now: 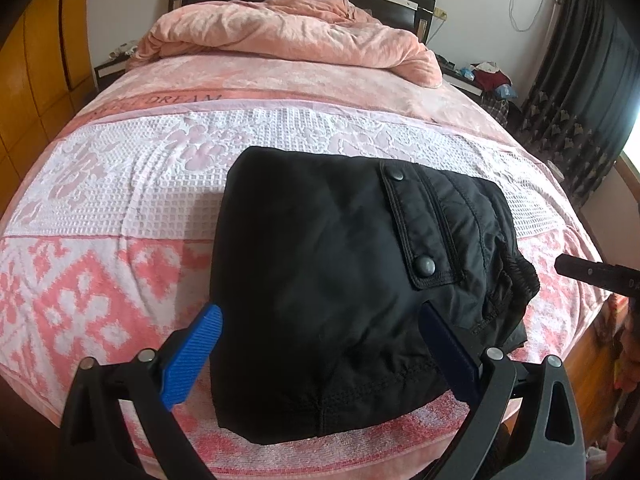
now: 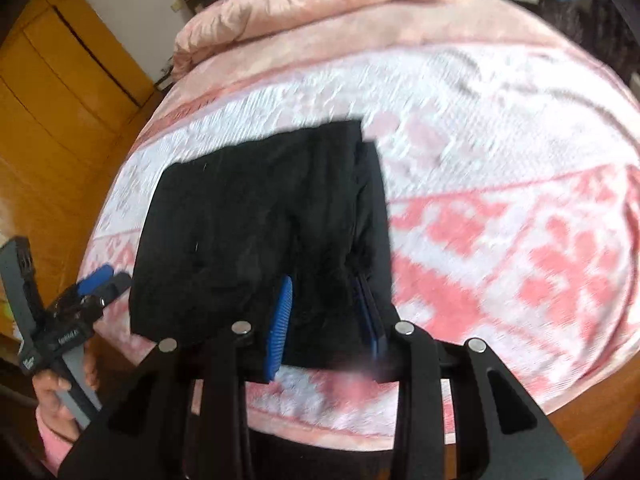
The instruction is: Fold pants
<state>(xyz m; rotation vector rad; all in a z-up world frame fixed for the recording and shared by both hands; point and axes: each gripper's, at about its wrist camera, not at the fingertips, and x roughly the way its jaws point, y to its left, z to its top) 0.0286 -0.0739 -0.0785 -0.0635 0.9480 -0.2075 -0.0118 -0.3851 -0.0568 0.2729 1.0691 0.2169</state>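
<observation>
Black pants (image 1: 340, 288) lay folded into a compact stack on the bedspread (image 1: 120, 184), near its foot edge. Left gripper (image 1: 320, 340) hovered w/ jaws wide over the stack, empty. Right gripper (image 2: 326, 320) partly parted, nothing pinched; prob. letting go, fold looked done.

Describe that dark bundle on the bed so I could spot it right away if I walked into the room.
Start at the bed with its pink and white patterned cover and the rumpled pink quilt heaped by the headboard. Near the foot end lies a folded pair of black pants, a compact squarish stack. It is the only black thing on the pink cover, and its top shows a pocket flap with two round metal snaps.
</observation>
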